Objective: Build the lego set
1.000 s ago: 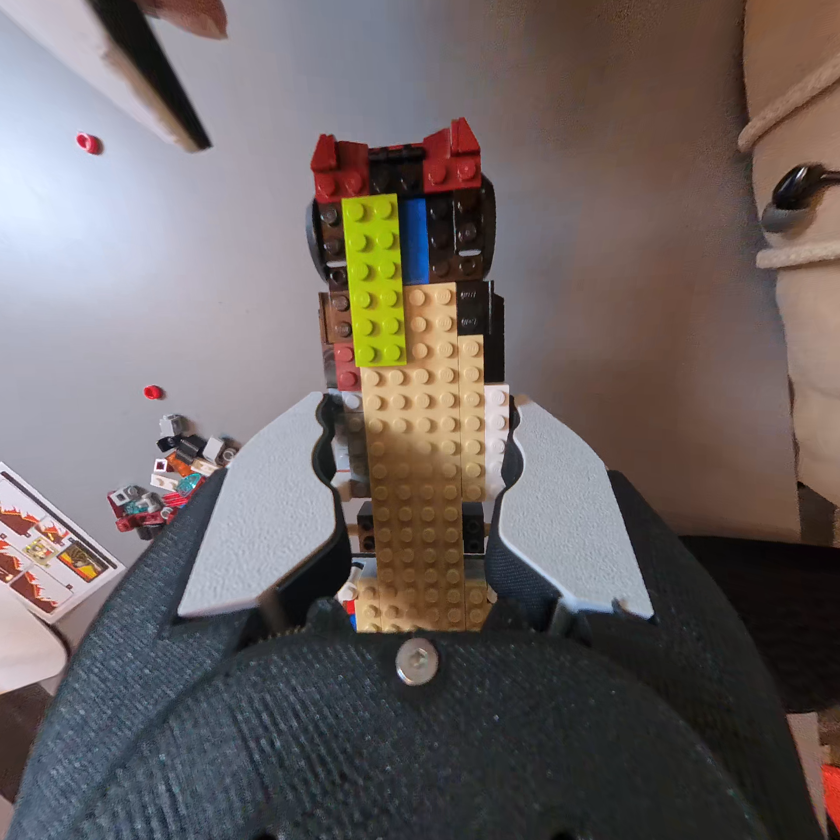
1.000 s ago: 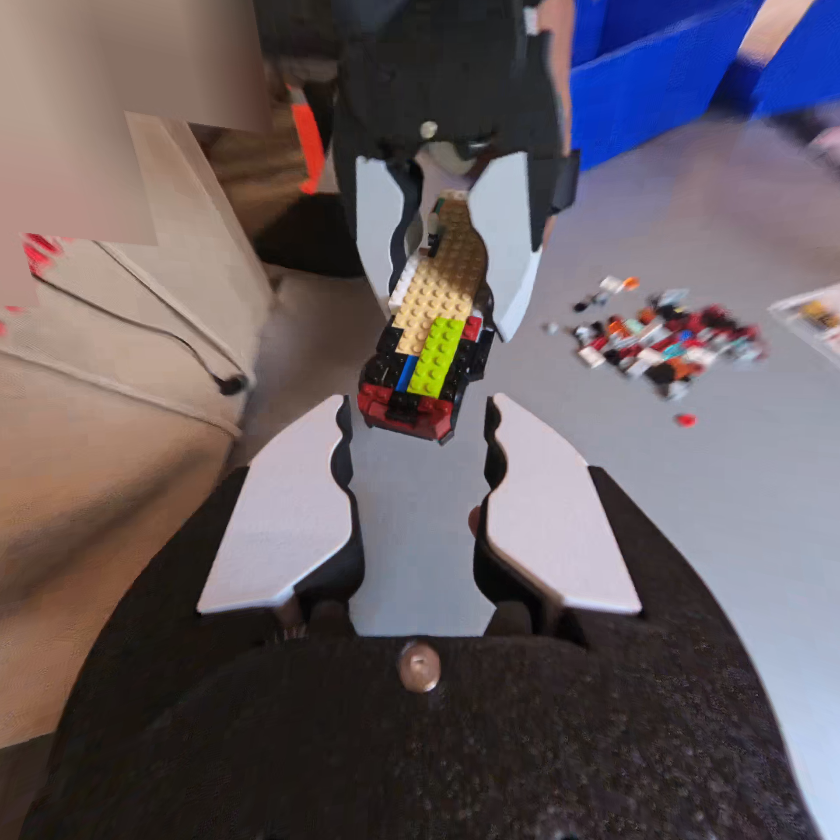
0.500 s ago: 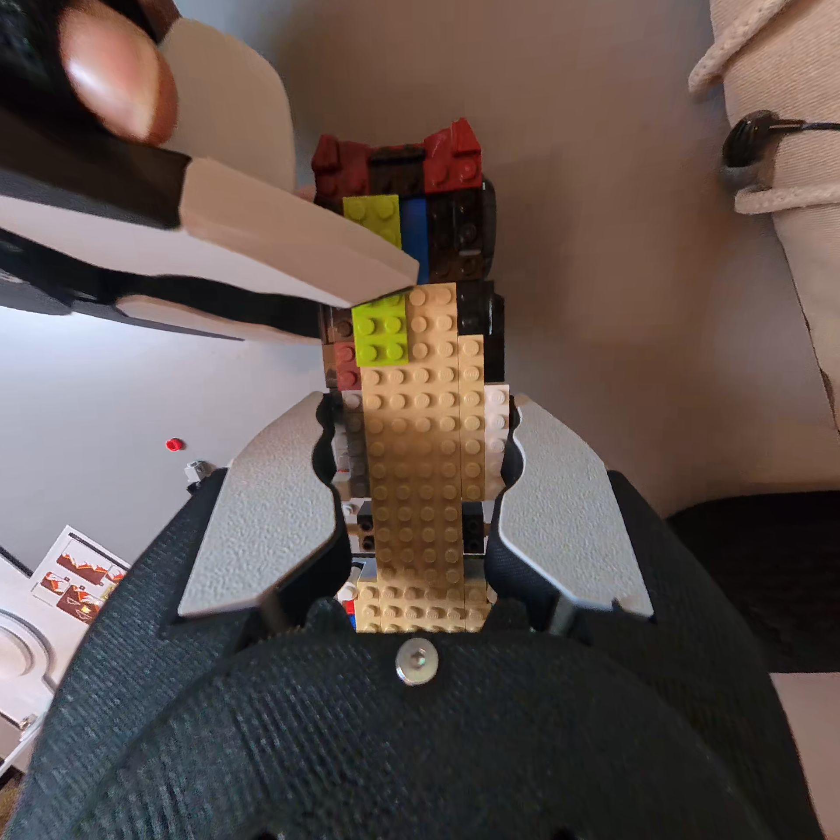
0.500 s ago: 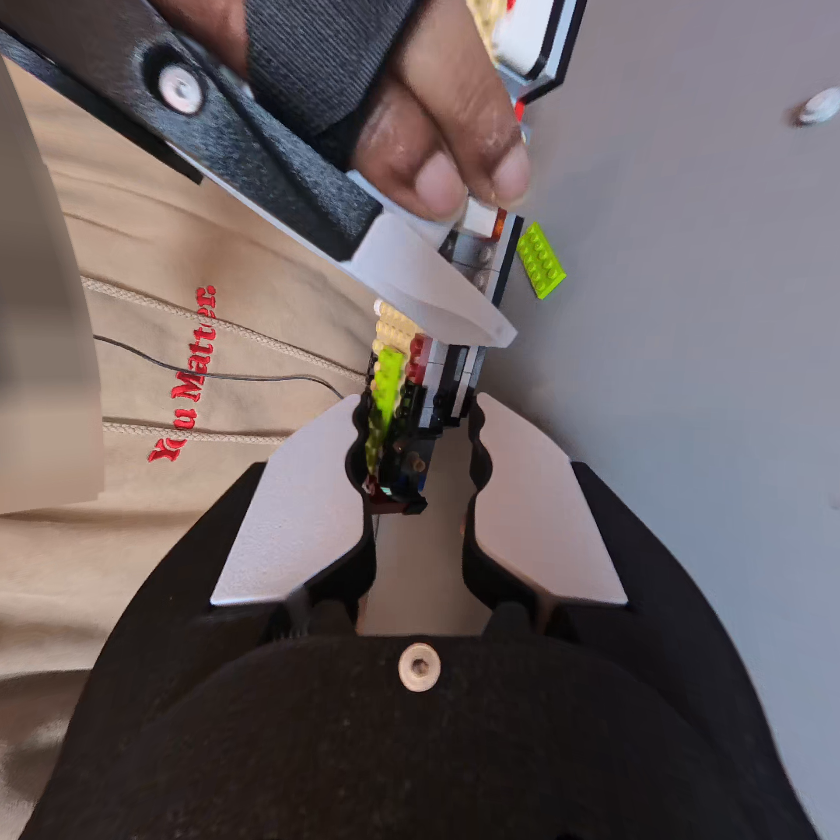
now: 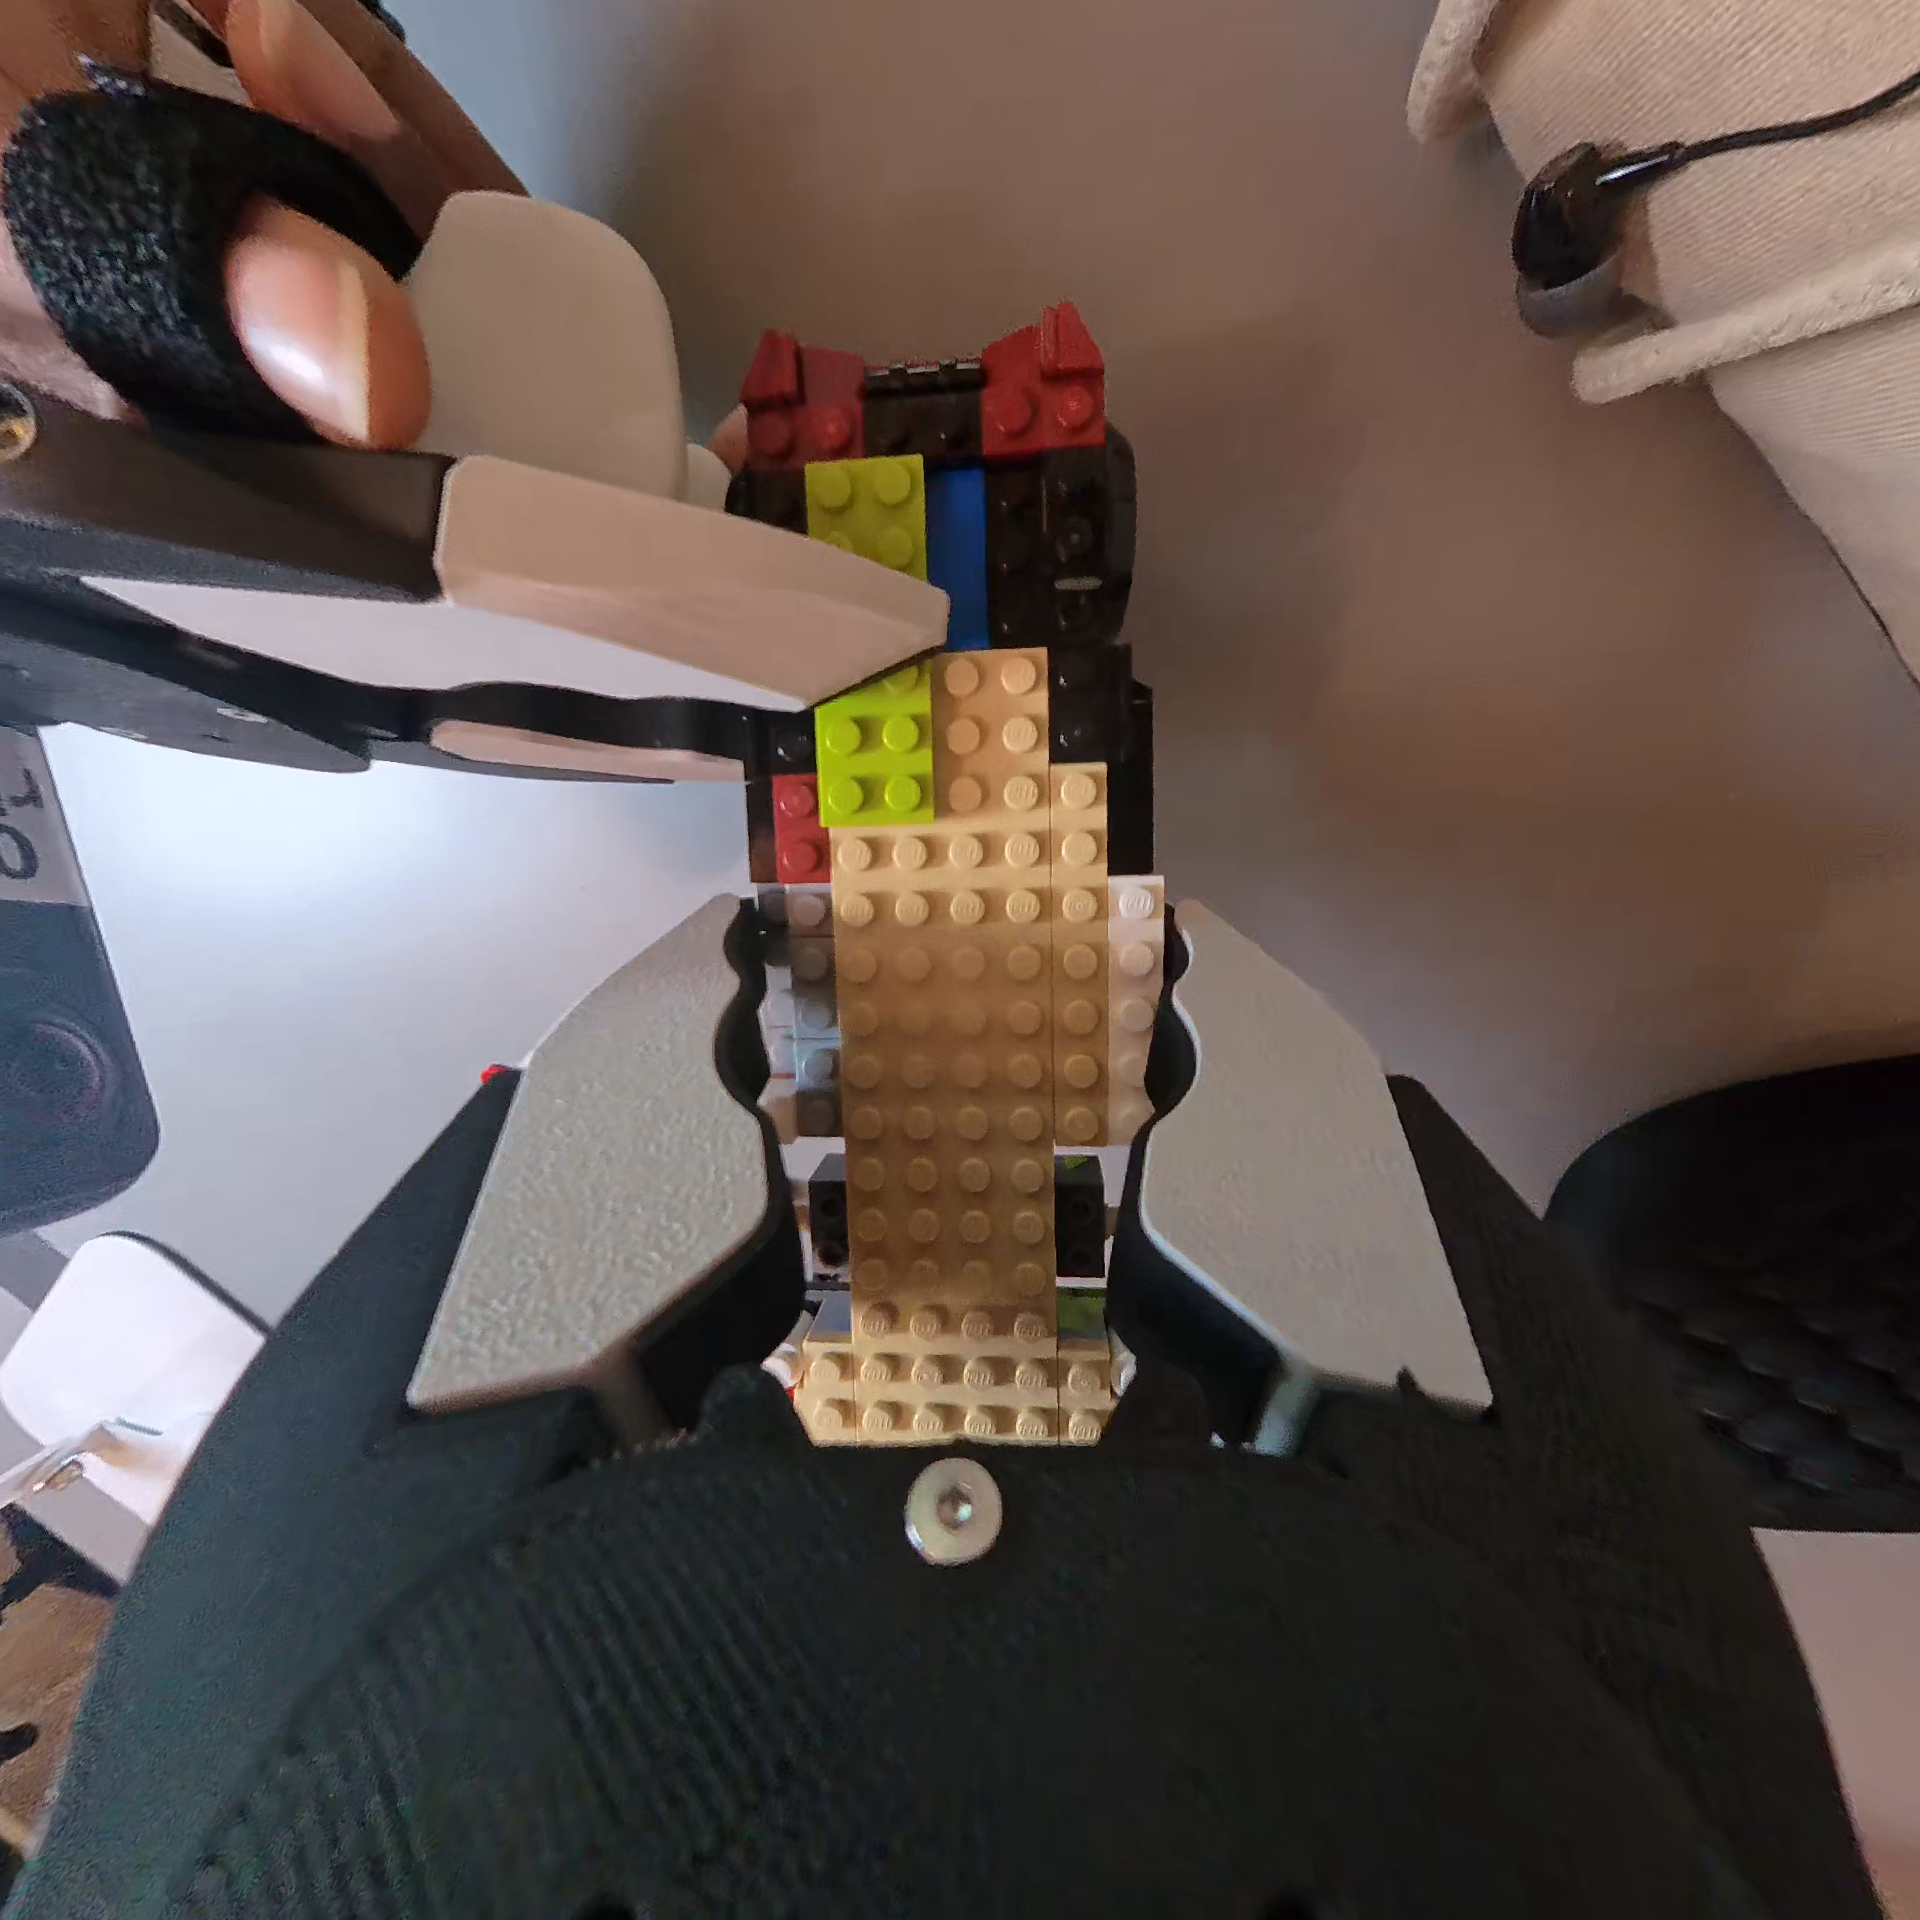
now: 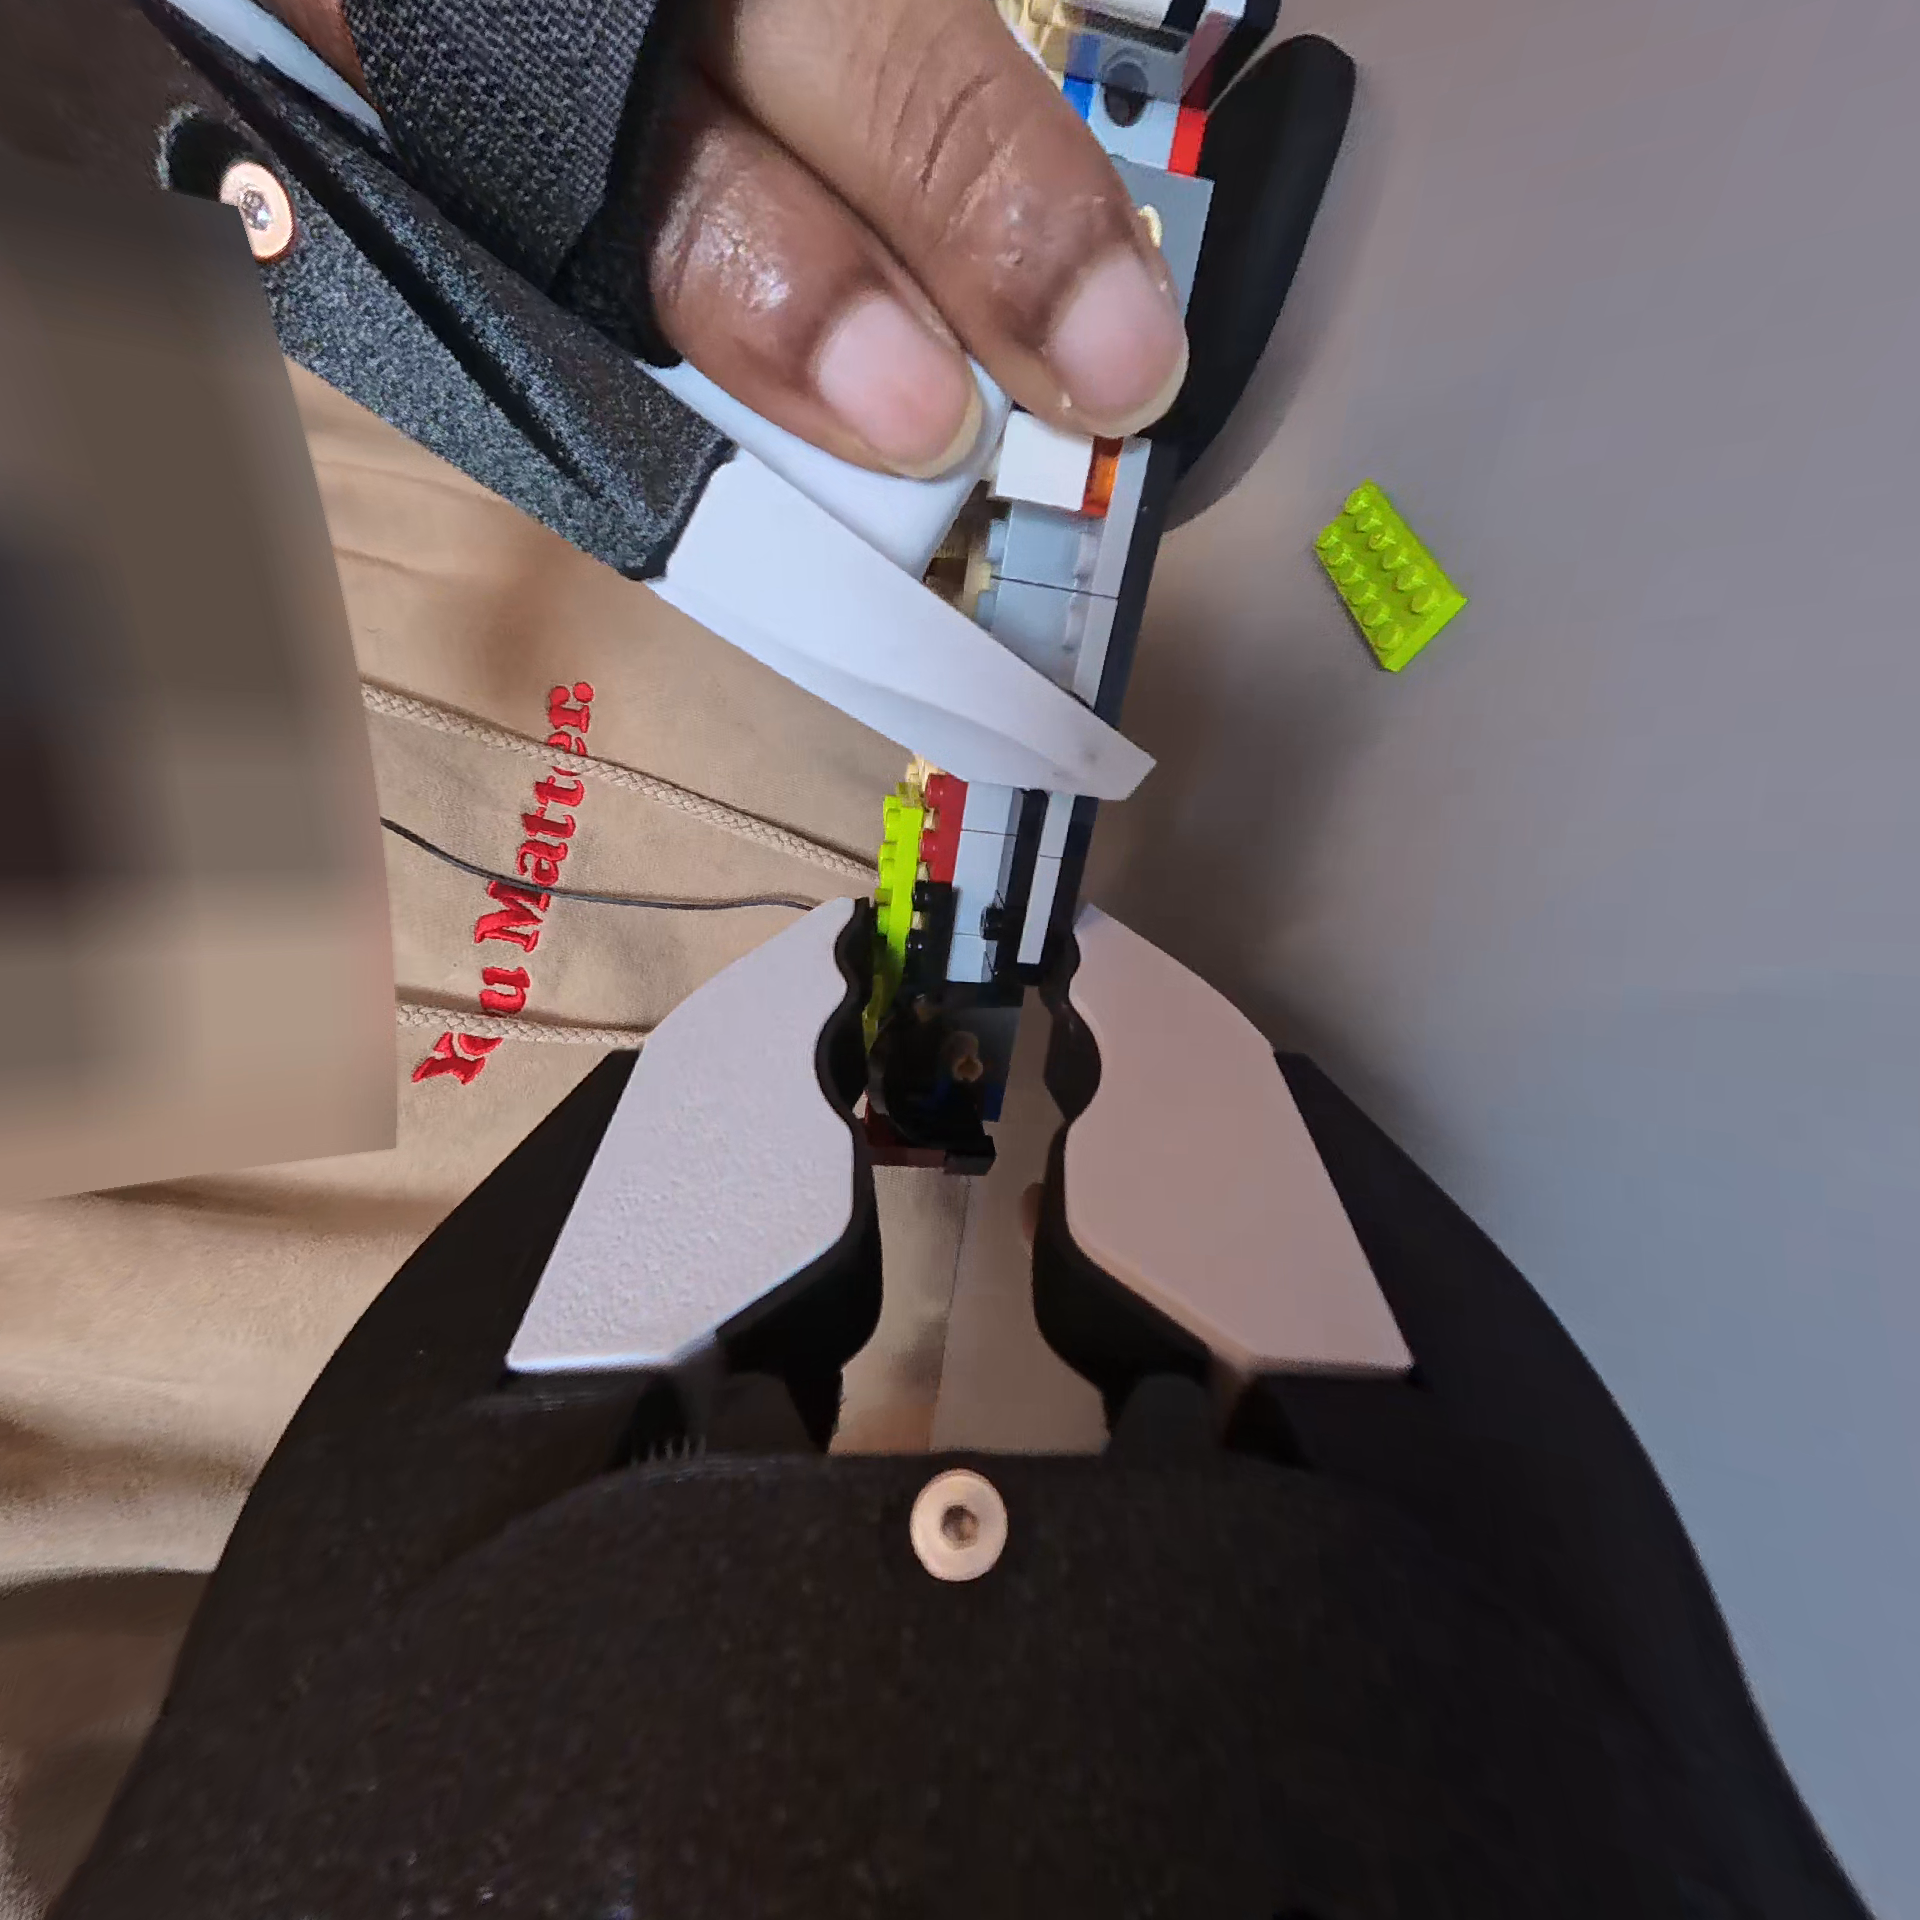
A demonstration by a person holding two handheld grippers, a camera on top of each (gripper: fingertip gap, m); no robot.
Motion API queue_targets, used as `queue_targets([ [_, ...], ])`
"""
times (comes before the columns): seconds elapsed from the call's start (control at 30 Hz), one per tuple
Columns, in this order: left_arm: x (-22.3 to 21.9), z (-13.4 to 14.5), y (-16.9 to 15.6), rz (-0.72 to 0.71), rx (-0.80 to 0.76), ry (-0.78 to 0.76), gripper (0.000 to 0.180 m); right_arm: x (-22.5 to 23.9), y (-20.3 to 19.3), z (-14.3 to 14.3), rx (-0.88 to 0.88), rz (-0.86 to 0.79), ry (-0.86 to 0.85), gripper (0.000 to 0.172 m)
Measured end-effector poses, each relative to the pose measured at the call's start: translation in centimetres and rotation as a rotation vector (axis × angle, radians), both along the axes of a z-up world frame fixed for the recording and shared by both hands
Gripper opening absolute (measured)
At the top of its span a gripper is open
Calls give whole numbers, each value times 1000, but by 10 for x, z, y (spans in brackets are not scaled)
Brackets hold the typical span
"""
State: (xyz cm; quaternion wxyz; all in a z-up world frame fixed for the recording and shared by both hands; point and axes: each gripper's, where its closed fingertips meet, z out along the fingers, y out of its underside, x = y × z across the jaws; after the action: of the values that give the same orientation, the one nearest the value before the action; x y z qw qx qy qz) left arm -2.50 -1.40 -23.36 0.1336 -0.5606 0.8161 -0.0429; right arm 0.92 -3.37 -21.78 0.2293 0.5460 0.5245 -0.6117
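Note:
My left gripper (image 5: 961,925) is shut on a brick car model (image 5: 945,1039), tan studded underside towards the camera, and its pads press on the model's two sides. A lime plate (image 5: 873,758) sits on the model near its dark red and black front end. My right gripper (image 6: 961,935) is shut on that front end. One pad presses on the lime plate (image 6: 894,883), the other on the opposite black face. Its white finger (image 5: 675,592) crosses the lime plate from the left in the left wrist view. The left gripper's finger (image 6: 883,644) and a hand (image 6: 883,260) show in the right wrist view.
A loose lime plate (image 6: 1387,577) lies on the grey table (image 6: 1558,935) to the right. A person's beige sweatshirt (image 6: 623,831) with a thin black cable is close behind the model, and it also shows in the left wrist view (image 5: 1714,260). Tip to tip, the grippers are about 4 cm apart.
My right gripper came in from facing the model, turned across its front end, and its jaws narrowed onto the lime plate and the far face. The left gripper kept its hold on the model.

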Motion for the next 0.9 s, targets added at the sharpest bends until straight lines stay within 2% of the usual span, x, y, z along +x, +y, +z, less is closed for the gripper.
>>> queue_targets([
  [0.9, -2, -2, 11, -115, 288, 88, 72, -4, 4, -12, 245, -126, -11, 28],
])
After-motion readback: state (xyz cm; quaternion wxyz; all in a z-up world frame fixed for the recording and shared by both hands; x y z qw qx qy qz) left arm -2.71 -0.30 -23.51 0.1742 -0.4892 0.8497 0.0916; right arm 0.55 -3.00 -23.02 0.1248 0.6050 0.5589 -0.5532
